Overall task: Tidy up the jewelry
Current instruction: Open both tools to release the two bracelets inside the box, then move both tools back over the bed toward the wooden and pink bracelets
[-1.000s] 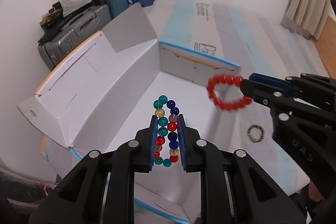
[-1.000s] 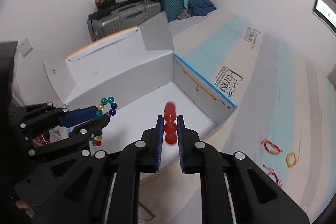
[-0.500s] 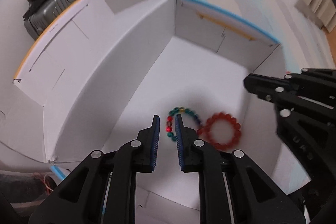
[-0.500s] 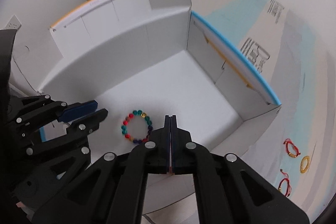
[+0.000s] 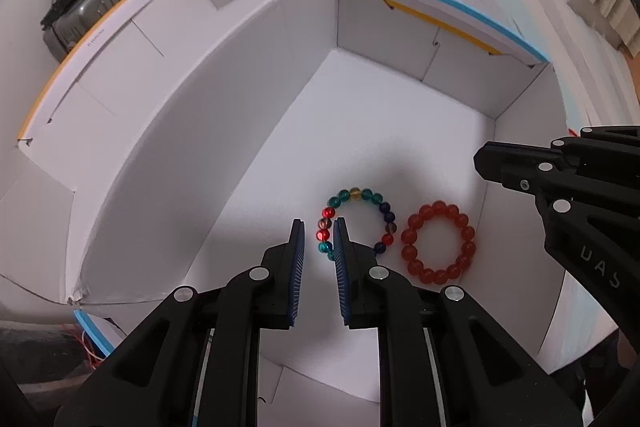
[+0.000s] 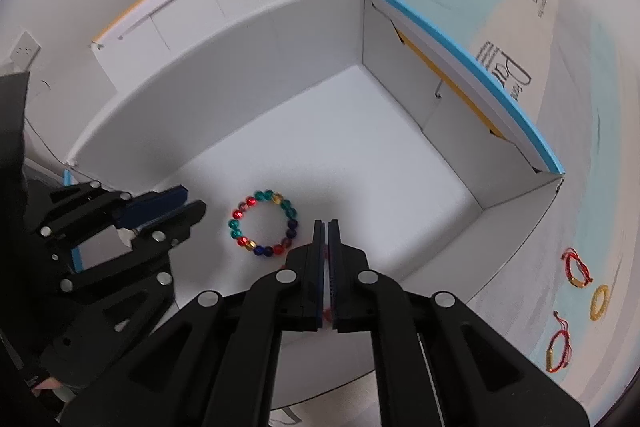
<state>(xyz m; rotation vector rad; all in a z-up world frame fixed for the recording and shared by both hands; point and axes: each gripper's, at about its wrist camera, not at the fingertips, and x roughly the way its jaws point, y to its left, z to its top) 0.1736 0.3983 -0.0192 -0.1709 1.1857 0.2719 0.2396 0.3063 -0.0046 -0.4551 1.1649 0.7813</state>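
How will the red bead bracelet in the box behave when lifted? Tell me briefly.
The red bead bracelet is separate round beads in a loop, so it will probably sag, not stay a stiff ring. The glossy beads look slippery and may roll in a claw. Lying flat on the white box floor, it seems unlikely to roll away.

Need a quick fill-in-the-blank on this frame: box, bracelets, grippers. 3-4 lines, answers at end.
1. Both bead bracelets lie on the floor of the white ____.
2. The multicolour bracelet lies beside the all-____ bracelet.
3. The right gripper has its jaws fully ____.
4. The left gripper has a narrow gap between its jaws, and some of the multicolour bracelet's ____ show through it.

Missing words: box; red; shut; beads
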